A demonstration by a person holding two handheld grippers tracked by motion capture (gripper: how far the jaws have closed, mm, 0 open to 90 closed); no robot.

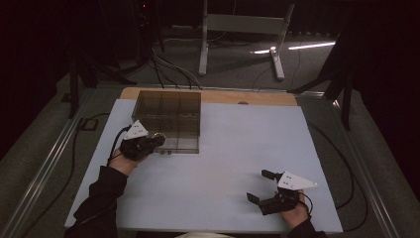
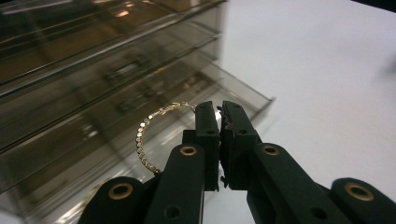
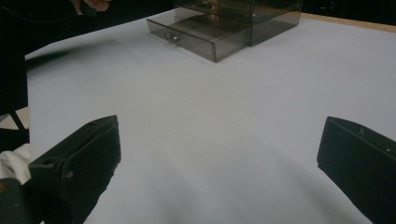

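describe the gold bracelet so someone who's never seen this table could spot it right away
Start at the smoky clear drawer box at the far left of the white table. Its bottom drawer is pulled out, and the left gripper is beside it, shut on the bracelet. It is a thin beaded gold ring, the only shiny gold thing there.

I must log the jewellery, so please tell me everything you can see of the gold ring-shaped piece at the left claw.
The gold hoop is thin, metallic-looking and studded with small beads. The left claw is shut on its upper end, holding it in front of the smoky transparent drawer box, by the open bottom drawer. Its lower part hides behind the claw.
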